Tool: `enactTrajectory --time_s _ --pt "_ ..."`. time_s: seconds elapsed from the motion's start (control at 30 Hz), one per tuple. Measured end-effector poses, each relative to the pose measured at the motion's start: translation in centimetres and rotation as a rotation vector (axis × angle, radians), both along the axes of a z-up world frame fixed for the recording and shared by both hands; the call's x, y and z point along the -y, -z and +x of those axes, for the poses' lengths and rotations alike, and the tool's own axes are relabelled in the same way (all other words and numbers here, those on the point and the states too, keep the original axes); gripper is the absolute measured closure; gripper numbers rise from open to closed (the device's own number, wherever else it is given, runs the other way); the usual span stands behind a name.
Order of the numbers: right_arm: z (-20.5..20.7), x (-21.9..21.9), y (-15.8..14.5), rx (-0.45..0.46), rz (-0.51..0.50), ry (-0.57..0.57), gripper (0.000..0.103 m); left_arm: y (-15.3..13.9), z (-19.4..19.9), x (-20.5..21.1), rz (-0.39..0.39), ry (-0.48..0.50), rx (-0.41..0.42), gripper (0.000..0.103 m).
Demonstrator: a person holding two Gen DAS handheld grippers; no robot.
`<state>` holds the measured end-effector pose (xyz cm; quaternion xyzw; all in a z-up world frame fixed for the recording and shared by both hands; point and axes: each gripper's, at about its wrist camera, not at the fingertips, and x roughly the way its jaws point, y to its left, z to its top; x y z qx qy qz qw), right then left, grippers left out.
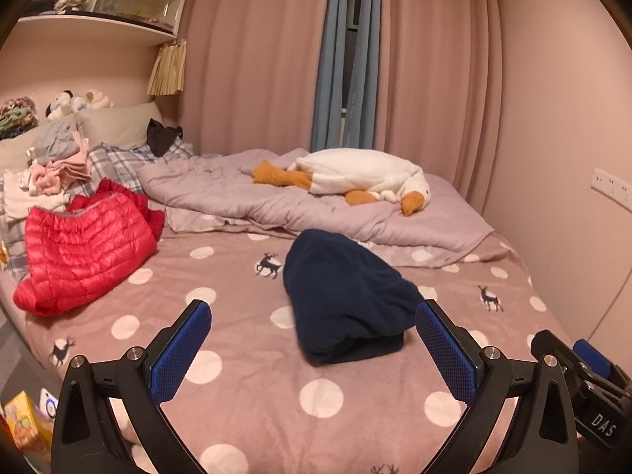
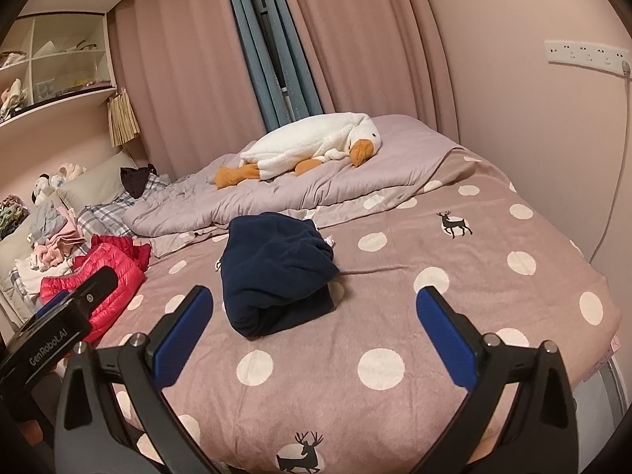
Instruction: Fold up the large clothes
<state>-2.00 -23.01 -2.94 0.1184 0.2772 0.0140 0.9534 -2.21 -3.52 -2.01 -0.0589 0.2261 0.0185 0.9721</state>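
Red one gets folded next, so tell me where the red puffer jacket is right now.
The red puffer jacket lies crumpled at the bed's left side in both views, left of the navy garment, just in front of the clothes pile.

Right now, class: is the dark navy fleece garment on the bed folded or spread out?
Folded: the dark navy fleece garment lies as a compact bundle with stacked layers.

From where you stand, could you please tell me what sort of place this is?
Most likely a home bedroom: a bed with a spotted deer-print cover, a crumpled quilt with a plush goose on it, and pink curtains drawn across the window.
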Motion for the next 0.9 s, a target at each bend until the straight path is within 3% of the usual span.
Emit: enactTrajectory --time_s 0.4,0.57,0.9 --pt "0.57 -0.33 0.39 -0.021 -0.017 -0.007 0.0 0.11 -0.16 -0.04 -0.019 0.047 0.024 0.001" --pt "0.51 -0.27 0.51 -0.024 -0.017 0.0 0.0 0.07 -0.22 0.51 0.015 0.035 0.038 0.001" --pt "0.6 -0.14 0.66 -0.031 -0.024 0.016 0.0 0.1 -0.14 0.34 -0.005 0.003 0.039 0.001"
